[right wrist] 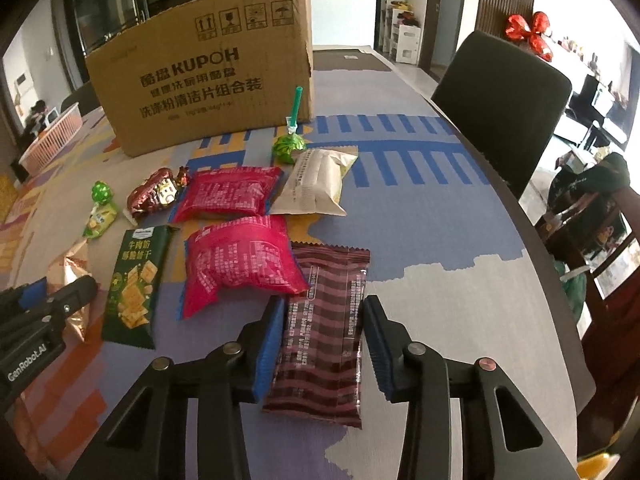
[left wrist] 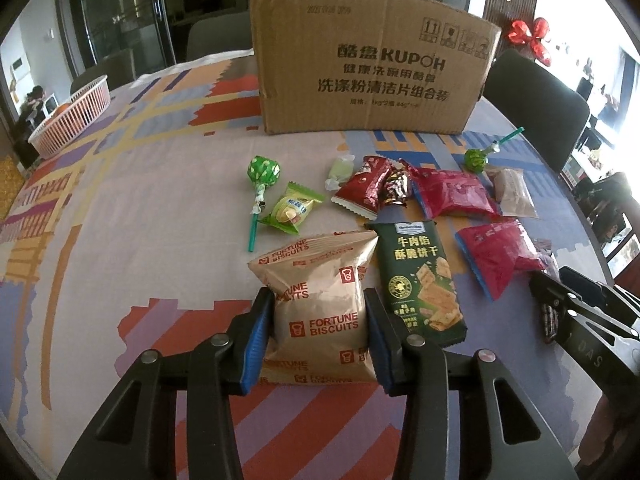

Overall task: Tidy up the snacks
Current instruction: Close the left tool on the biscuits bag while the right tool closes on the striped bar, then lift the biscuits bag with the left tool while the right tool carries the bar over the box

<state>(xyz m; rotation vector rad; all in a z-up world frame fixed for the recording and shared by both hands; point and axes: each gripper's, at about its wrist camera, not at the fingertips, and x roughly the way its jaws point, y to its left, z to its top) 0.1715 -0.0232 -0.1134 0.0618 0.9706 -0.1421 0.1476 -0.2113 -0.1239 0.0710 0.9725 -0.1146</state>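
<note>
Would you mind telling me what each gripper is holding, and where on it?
Left gripper pinches the Fortune Biscuits bag across its sides. Right gripper straddles the brown striped packet; contact unclear.

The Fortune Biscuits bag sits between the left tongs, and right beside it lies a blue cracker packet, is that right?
Not quite. The Fortune Biscuits bag does sit between the left tongs, but the cracker packet right beside it is dark green, not blue. The left wrist view shows it clearly.

The tan biscuit bag (left wrist: pixel 320 304) is sitting near, pinched at its sides. Right of it the green cracker pack (left wrist: pixel 420 276) is lying flat, two red packets (right wrist: pixel 236 260) are resting beyond, and the striped maroon bar (right wrist: pixel 324 332) is lying nearest right.
</note>
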